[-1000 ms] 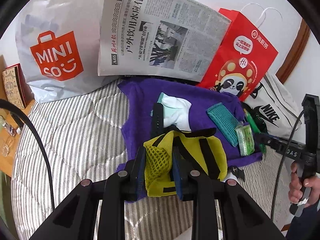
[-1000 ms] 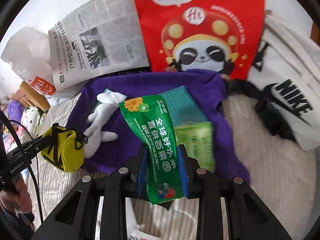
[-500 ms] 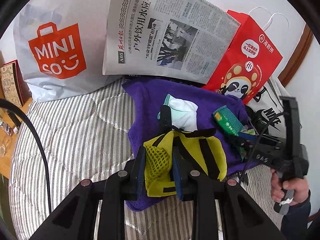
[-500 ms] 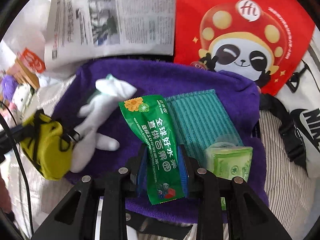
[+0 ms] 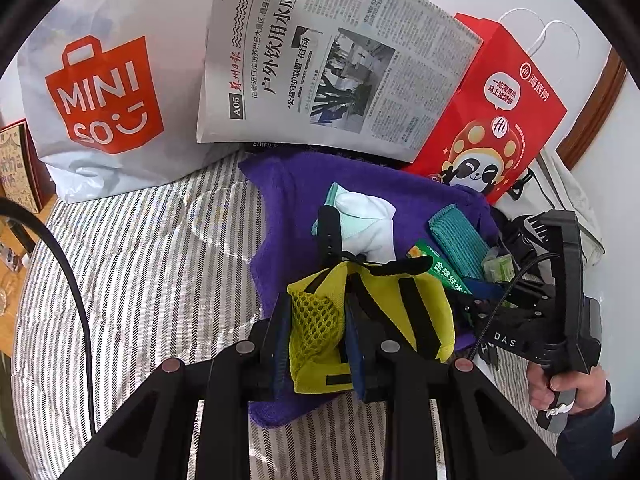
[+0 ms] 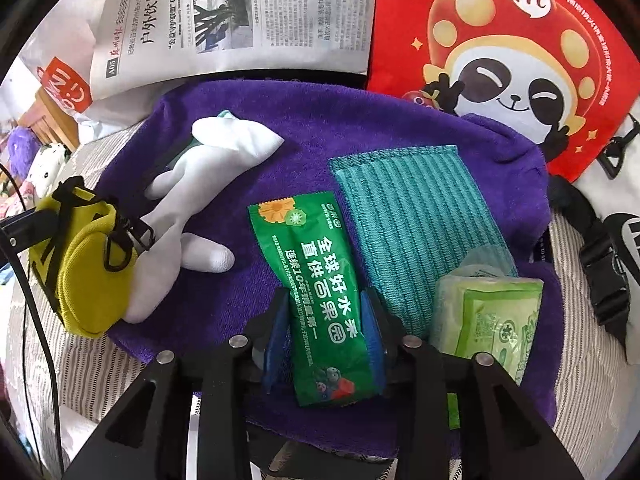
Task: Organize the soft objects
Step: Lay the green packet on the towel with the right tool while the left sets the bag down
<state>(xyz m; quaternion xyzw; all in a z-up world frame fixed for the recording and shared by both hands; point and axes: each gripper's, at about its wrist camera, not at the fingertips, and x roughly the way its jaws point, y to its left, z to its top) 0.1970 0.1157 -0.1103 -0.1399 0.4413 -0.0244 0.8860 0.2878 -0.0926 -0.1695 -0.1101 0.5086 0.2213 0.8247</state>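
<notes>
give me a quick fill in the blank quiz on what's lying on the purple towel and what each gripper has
1. The left gripper is shut on the ____ pouch.
2. The green packet lies between the fingers of the ____ gripper.
3. The teal cloth rests on a ____ towel.
4. The red bag shows a ____.

Answers: yellow; right; purple; panda

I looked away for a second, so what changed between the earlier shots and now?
The right gripper came down to the purple towel with the green packet, and its jaws have just been opening around it. The left gripper stays clamped on the yellow pouch.
</notes>
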